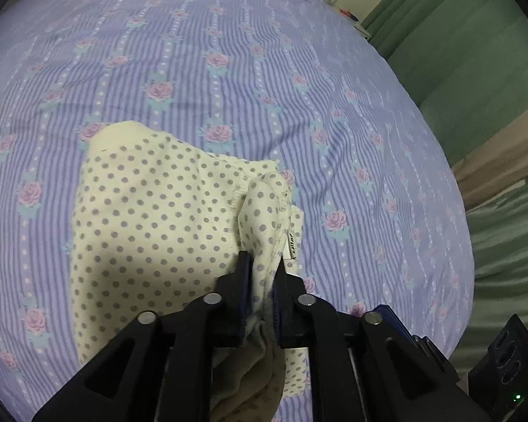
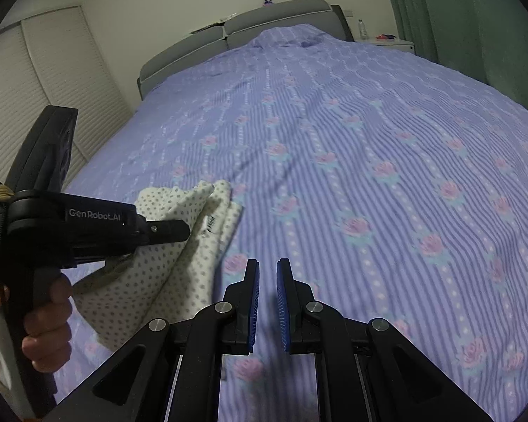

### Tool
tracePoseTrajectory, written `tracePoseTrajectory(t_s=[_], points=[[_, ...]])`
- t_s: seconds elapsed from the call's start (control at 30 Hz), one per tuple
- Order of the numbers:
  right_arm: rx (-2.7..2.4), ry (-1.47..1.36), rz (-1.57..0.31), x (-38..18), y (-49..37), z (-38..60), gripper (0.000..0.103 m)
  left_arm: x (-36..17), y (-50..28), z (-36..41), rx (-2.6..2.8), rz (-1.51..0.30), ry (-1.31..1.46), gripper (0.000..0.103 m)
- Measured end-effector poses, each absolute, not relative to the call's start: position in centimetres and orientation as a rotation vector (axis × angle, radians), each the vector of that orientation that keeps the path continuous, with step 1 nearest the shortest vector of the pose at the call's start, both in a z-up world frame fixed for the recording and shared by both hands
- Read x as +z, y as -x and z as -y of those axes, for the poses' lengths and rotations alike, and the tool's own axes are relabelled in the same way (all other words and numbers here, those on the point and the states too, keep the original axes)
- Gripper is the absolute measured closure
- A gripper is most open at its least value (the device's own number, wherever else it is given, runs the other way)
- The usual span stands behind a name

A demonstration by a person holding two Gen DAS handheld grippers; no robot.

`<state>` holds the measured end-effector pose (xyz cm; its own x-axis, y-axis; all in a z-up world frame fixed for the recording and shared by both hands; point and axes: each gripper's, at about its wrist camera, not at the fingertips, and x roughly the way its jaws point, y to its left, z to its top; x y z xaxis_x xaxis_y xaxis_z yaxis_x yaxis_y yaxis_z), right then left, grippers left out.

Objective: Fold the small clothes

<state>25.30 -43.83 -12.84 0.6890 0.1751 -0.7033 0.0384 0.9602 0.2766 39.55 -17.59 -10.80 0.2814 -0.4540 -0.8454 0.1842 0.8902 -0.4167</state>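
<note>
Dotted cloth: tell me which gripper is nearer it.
Left. The left gripper has the dotted cloth bunched between its jaws; the right gripper hangs over bare bedsheet beside the cloth, holding nothing.

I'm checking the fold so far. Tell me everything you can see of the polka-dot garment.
The polka-dot garment is a small cream piece with grey dots, of soft knit-looking fabric with stitched seams and a white label near one edge. It lies partly spread on the striped floral bedspread, with one bunched, doubled edge lifted off it. That edge sits between the fingers of the left gripper, which touch it on both sides. The right gripper is apart from it, with nothing between its fingers.
</note>
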Motion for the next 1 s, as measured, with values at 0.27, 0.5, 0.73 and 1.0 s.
tracePoseTrajectory(t_s=[0.27,0.5,0.73,1.0], points=[[0.050,-0.332,-0.819,-13.5,-23.7,45.1,0.091,-8.6,-38.8,19.2,-0.626,-1.212,0.291,0.044],[0.066,-0.323,-0.794,-11.7,-22.2,44.1,0.090,-3.7,-33.3,14.2,-0.744,-0.983,0.097,0.035],[0.173,-0.291,-0.754,-9.8,-21.3,40.1,0.068,-7.8,-27.4,9.4,-0.700,-0.864,-0.198,0.036],[0.213,-0.290,-0.821,-11.4,-22.3,36.3,0.068,-12.3,-25.4,7.1,-0.649,-0.862,-0.227,0.051]])
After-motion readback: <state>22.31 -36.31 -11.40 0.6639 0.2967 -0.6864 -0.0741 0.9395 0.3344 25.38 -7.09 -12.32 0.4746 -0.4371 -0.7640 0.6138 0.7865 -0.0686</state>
